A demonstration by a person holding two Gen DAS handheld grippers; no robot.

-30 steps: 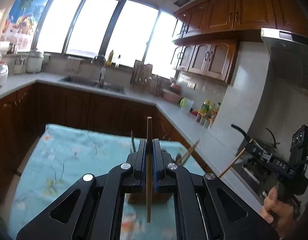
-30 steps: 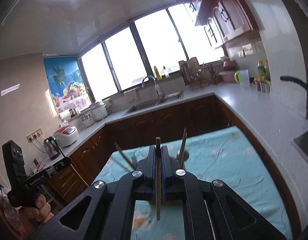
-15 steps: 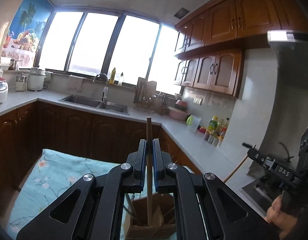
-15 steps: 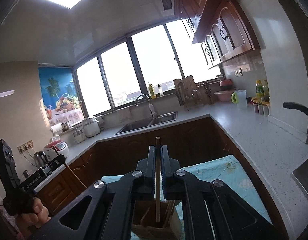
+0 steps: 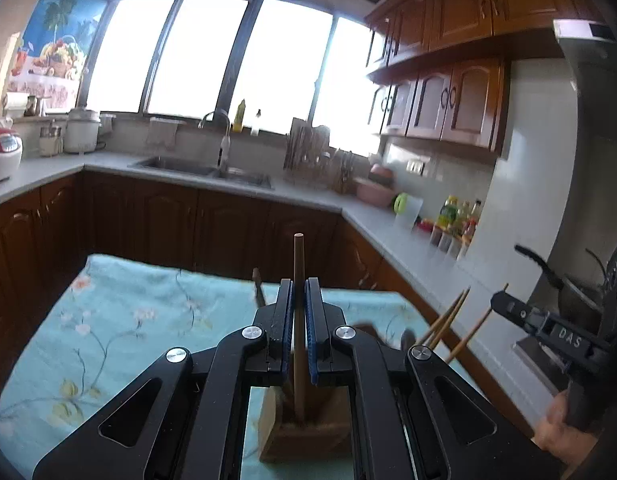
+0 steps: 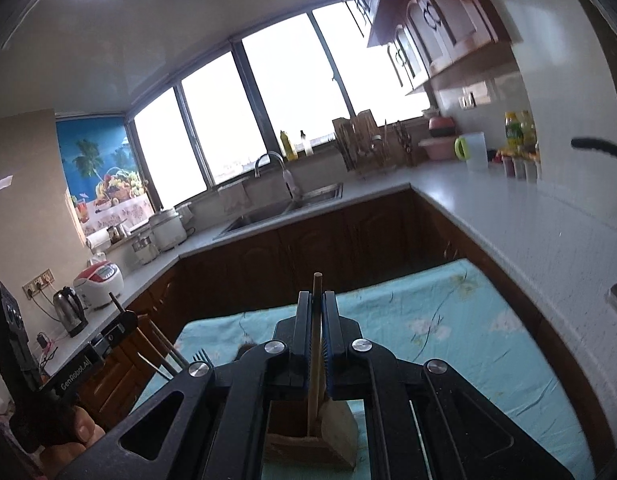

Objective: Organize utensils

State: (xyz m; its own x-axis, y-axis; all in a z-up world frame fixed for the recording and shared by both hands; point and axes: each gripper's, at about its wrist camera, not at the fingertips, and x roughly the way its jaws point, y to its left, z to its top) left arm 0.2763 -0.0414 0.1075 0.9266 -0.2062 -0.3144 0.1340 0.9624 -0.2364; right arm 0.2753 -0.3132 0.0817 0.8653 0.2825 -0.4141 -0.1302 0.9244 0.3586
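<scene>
My left gripper is shut on an upright wooden chopstick. The stick's lower end reaches into a wooden utensil holder on the table right below the jaws. My right gripper is shut on a second chopstick, whose lower end also sits in the holder. Each gripper shows at the edge of the other's view, the right gripper with its slanted stick, the left gripper over leaning chopsticks and a fork.
The holder stands on a table with a turquoise floral cloth. Dark wooden cabinets and a grey worktop run around it, with a sink, bottles and a rice cooker. A person's hand grips the right handle.
Both grippers have come down toward the table with their chopsticks still held. The holder now shows closer beneath the jaws, with the sticks' lower ends inside it.
</scene>
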